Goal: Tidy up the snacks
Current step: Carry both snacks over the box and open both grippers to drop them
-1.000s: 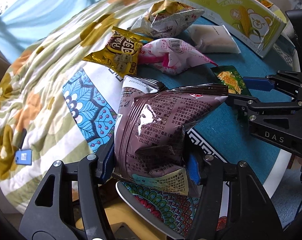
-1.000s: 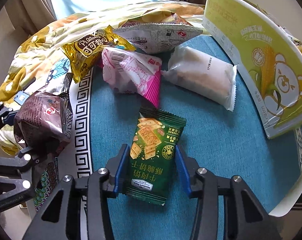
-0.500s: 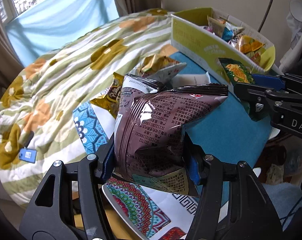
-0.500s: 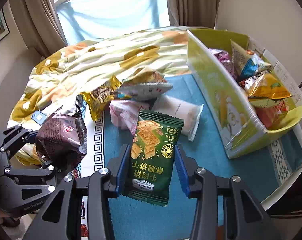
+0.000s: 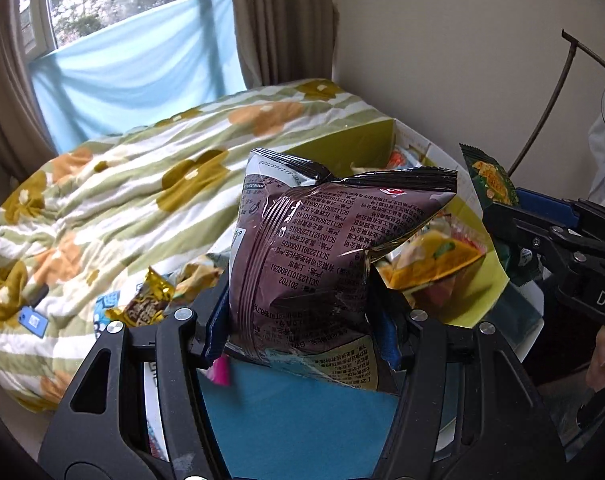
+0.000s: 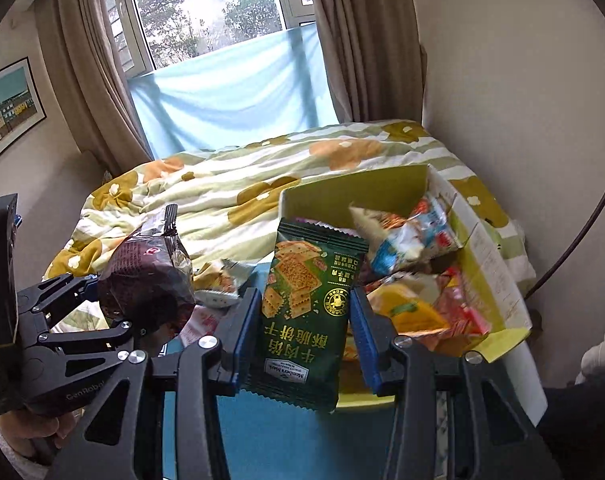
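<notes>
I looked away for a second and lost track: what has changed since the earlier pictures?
Both tools rose off the blue table toward the yellow box. The left tool carried the brown bag up, the right tool the green cracker packet. Nothing was grabbed or released. Both grips stayed shut, and the other snacks stayed where they lay.

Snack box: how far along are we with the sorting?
Done: the yellow-green box already holds several packets. In hand: left gripper clamps the brown bag, right gripper the green cracker packet, both lifted. Left: a gold packet and others lie on the teal tablecloth.
</notes>
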The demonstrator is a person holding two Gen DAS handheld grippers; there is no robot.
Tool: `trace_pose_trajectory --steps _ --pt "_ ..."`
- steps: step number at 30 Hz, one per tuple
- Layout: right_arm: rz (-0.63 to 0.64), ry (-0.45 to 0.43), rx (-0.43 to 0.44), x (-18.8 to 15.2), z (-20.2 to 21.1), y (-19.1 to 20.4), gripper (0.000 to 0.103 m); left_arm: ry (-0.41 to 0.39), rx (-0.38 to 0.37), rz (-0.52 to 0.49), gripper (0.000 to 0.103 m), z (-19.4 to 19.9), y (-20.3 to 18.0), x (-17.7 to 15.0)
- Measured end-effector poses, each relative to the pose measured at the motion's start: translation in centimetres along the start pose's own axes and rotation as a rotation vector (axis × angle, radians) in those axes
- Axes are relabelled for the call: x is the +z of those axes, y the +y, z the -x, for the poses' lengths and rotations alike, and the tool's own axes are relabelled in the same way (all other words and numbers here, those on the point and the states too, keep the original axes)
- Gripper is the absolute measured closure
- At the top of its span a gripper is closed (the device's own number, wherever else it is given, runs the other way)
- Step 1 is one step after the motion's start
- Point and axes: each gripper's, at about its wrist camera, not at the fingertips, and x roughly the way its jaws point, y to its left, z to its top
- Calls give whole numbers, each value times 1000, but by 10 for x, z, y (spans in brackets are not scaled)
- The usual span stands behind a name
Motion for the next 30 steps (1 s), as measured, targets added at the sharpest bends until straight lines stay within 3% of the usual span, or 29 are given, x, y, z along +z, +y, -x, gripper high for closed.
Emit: trace_pose_trajectory --steps 7,13,15,16,17,20,30 --pt "49 -21 21 31 -2 -73 62 35 45 50 47 -45 -60 40" --pt "51 5 58 42 -20 -110 62 98 56 98 44 -74 -74 47" --pt "42 9 67 43 -24 -118 62 115 52 115 35 -79 -75 46" --pt "38 13 72 44 -27 -121 62 120 57 125 15 -80 -74 44" --pt "33 15 76 43 -28 -123 62 116 60 136 2 -78 -73 42" --pt "24 20 81 42 -35 -129 62 91 49 161 1 -64 -66 32" --pt "13 89 92 35 -53 -147 62 128 113 227 1 -51 -40 -1"
